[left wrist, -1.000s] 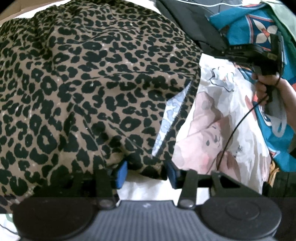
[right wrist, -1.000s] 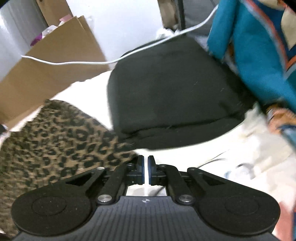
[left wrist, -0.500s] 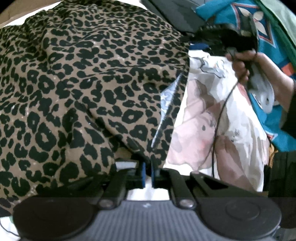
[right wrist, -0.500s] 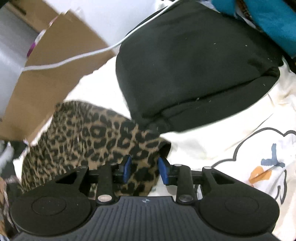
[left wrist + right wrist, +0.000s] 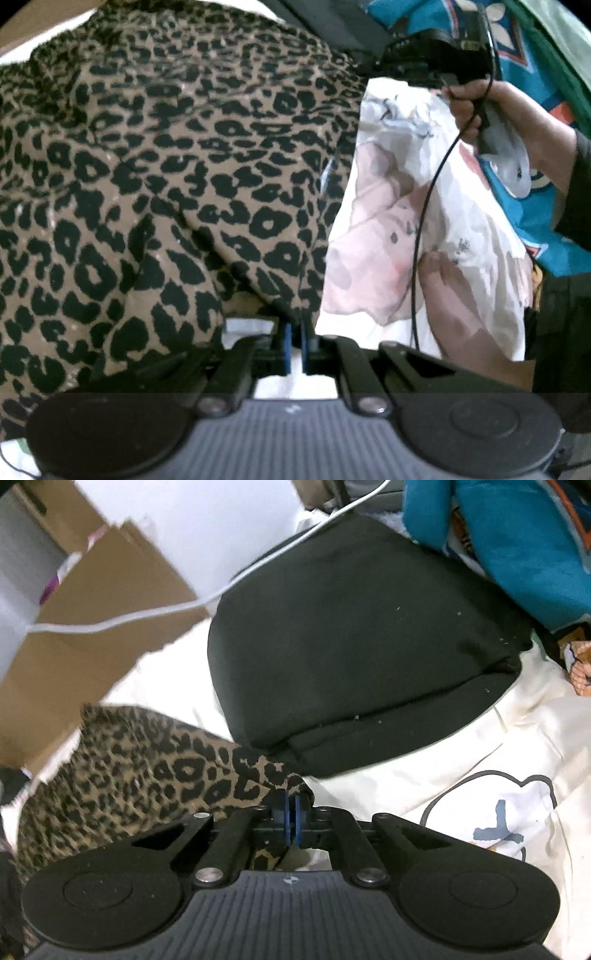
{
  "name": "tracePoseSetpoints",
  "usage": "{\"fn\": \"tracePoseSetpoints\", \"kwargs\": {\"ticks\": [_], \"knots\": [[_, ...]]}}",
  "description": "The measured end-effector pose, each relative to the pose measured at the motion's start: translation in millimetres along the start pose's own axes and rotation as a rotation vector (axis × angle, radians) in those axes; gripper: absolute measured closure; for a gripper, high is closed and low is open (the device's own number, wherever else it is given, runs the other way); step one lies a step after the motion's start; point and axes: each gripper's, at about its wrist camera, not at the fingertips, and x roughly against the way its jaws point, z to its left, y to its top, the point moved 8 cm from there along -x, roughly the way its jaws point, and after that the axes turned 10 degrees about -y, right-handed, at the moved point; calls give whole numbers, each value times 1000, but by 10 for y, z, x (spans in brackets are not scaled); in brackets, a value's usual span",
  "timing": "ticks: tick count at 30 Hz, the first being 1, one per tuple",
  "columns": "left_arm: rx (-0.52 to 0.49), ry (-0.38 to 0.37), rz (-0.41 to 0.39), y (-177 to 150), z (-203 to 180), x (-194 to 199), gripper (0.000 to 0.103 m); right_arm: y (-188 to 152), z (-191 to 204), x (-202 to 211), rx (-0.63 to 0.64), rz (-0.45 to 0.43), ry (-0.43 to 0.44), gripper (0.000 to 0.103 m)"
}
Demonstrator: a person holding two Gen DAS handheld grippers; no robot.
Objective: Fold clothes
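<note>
Grip confirmed at two points on one edge. Found left tool (image 5: 294, 345) pinched narrow on the near hem of the leopard-print garment (image 5: 166, 166), with cloth caught between the blue pads. Found right tool (image 5: 291, 821) likewise drawn tight, having just closed down, with a leopard corner nipped between the pads. Noted also, from the left wrist view, the person's hand (image 5: 517, 122) carrying that right tool at upper right, at the far end of the garment's right-hand edge.

Located garment heaped on a printed white sheet (image 5: 424, 221), rising away from the left tool, upward and leftward in that view. Seen from the right tool, spread leftward, just beside a folded black garment (image 5: 351, 657) (touching or merely adjacent: could not tell).

Traced the right-hand edge as a line from left tool up to right tool. Judged that edge the held side, with all loose cloth lying to its left. Could not establish the long axis, the cloth being rumpled and cropped; judged provisionally to run along the held edge.

Judged neither hand nearer, both being already on the cloth. Judged the coming move to turn on carrying the held edge leftward over the heap, keeping that edge straight.
</note>
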Motion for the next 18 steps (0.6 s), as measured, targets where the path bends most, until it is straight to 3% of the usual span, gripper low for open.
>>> {"fn": "tracePoseSetpoints", "kwargs": {"ticks": [3, 6, 7, 8, 10, 12, 14, 18], "knots": [[1, -18, 32, -45, -20, -29, 98, -31, 59, -41, 6, 16, -21, 101], [31, -59, 26, -62, -25, 52, 94, -17, 89, -11, 18, 14, -24, 92], [51, -71, 16, -60, -13, 89, 92, -6, 82, 6, 19, 5, -22, 79], [69, -77, 2, -51, 5, 115, 90, 3, 45, 32, 13, -6, -16, 60], [109, -90, -26, -25, 47, 170, 86, 19, -27, 76, -1, -25, -6, 51], [160, -101, -60, 11, 109, 202, 80, 17, -80, 51, -29, -16, 7, 51], [204, -98, -78, 24, 169, 197, 80, -13, -98, -17, -51, 5, 25, 51], [276, -94, -114, 54, 269, 198, 96, -95, -46, -183, -70, 46, 54, 51]]}}
